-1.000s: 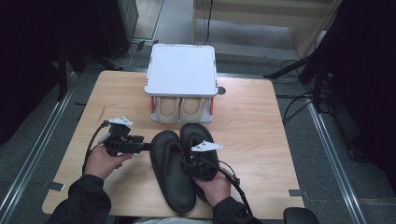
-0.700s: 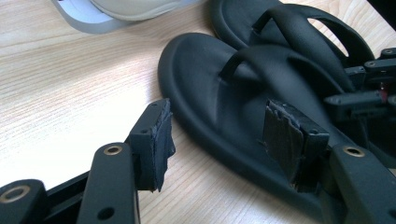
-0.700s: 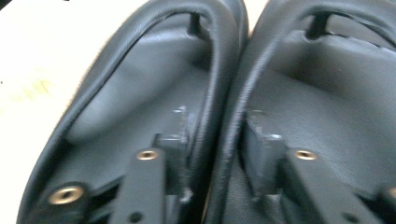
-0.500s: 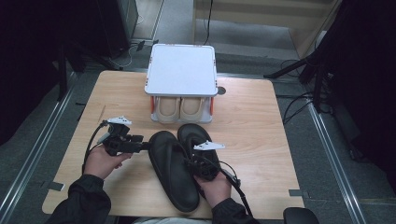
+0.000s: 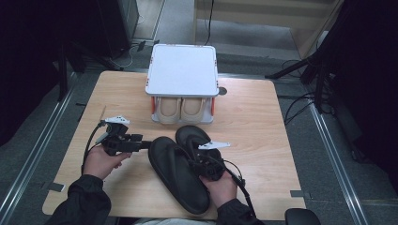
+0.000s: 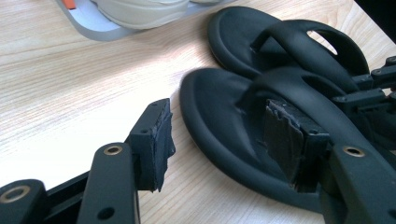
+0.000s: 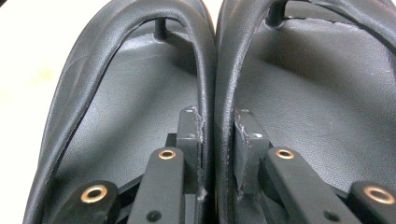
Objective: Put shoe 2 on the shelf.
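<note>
a pair of black sandals (image 5: 180, 164) lies at the table's (image 5: 253, 126) near edge, the right gripper (image 5: 206, 161) having just closed on their two inner straps (image 7: 210, 93) to lift both together; the left gripper (image 5: 141, 143) waits spread beside them.

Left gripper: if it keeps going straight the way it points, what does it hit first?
Probably the nearer black sandal: the left gripper has open jaws that already flank its edge, though depth is hard to judge.

Black sandals (image 5: 180, 171) look like smooth, matt leather; the desk (image 5: 253, 117) is pale wood grain, faintly glossy.
</note>
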Demonstrator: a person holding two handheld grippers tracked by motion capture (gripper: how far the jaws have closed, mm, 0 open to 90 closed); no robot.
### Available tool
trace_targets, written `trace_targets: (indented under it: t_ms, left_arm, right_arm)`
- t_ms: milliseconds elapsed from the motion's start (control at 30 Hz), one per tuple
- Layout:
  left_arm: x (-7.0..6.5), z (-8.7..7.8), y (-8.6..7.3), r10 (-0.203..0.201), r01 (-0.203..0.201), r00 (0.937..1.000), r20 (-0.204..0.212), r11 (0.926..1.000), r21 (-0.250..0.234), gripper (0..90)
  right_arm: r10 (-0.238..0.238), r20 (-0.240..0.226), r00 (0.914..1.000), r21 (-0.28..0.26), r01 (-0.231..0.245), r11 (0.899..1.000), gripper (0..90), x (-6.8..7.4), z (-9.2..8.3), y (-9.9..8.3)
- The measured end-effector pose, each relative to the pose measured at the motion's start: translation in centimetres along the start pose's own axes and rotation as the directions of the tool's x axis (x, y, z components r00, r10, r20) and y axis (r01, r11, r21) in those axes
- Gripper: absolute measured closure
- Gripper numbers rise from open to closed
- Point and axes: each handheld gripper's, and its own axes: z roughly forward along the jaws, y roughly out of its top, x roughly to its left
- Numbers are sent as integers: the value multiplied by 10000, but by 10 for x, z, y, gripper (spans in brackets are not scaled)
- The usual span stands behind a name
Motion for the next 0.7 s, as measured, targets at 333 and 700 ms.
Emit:
trace_targets:
  t_ms: [333, 700]
  left_arm:
    - [10, -6, -2, -130, 127, 9994, -336, 9999, -100, 415]
    - [21, -15, -5, -473, 458, 9978, -468, 9984, -340, 407]
  right_arm:
    - [-1633, -1321, 9777, 704, 1736, 9823, 763, -9, -11, 6]
    - [-3477, -2907, 8914, 992, 3895, 9157, 764, -15, -15, 30]
